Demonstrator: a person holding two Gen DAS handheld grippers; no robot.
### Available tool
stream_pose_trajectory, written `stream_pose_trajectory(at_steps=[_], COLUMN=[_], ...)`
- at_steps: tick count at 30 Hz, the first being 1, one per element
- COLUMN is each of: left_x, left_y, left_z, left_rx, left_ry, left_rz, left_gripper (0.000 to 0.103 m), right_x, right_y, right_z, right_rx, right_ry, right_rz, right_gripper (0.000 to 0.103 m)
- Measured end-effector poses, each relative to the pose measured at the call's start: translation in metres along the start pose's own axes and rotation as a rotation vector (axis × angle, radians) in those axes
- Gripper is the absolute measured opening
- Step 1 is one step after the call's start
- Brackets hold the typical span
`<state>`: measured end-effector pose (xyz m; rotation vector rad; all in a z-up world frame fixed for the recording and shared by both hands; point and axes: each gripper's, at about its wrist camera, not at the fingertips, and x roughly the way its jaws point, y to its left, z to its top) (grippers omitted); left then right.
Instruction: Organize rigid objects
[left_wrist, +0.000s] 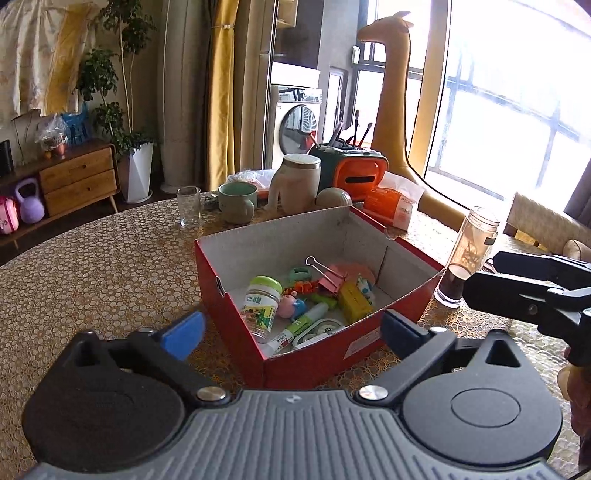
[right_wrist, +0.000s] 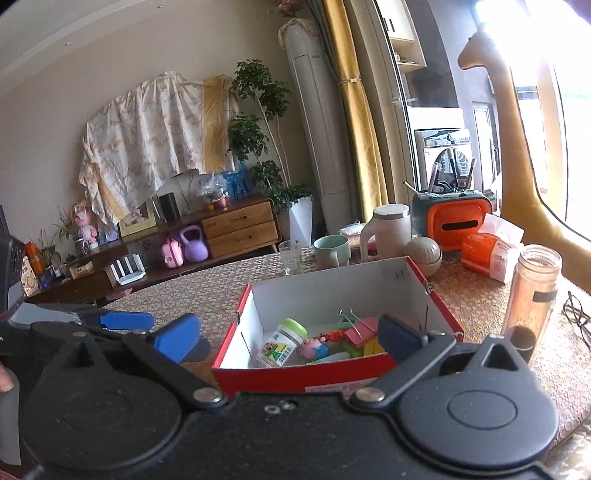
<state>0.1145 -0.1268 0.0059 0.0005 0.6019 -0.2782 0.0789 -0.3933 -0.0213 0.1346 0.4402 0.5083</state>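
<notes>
Box: red cardboard box (left_wrist: 236, 284) with a pale inside sits on the patterned desk (left_wrist: 96, 266), open at the top, in front of both claws.
Contents: a clear jar with a green lid (left_wrist: 260, 301) lies at the box's left side; a pink binder clip (left_wrist: 328, 278), a yellow block (left_wrist: 354, 301), a pig figure (left_wrist: 290, 304) and a white-and-green tube (left_wrist: 295, 328) lie jumbled beside it.
Left claw: left claw (left_wrist: 291, 326) has its blue pads spread wide, nothing between them, near the box's front corner.
Right claw: right claw (right_wrist: 288, 338) is likewise spread wide and empty, just before the box's near wall.
Bottle: a tall clear bottle (left_wrist: 469, 254) stands upright to the right of the box.
Behind box: a drinking glass (left_wrist: 189, 206), a green mug (left_wrist: 237, 202) and an orange tissue holder (left_wrist: 360, 173) stand at the far edge of the desk.
</notes>
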Motion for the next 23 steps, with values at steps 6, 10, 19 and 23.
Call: stream_pose_trajectory(at_steps=[6,10,19,23], left_x=[-0.006,-0.012,-0.014,-0.015], left_y=[-0.007,-0.008,-0.011,-0.014], left_z=[-0.002,-0.004,-0.009,-0.011], left_rx=[0.018,0.016,0.027,0.041], left_ry=[-0.018,-0.039,-0.034,-0.032], left_rz=[-0.001,-0.007,-0.006,0.006], left_gripper=[0.103,0.103,0.103,0.103], right_x=[-0.005,-0.008,-0.014,-0.016], right_y=[-0.005,-0.009,-0.016,-0.02], right_z=[-0.007,-0.013,-0.022,-0.025], right_rx=[0.033,0.039,0.066,0.079], right_ry=[0.014,0.029,0.047,0.05], right_rz=[-0.007,-0.015,-0.022,-0.03], right_gripper=[0.103,0.103,0.103,0.103])
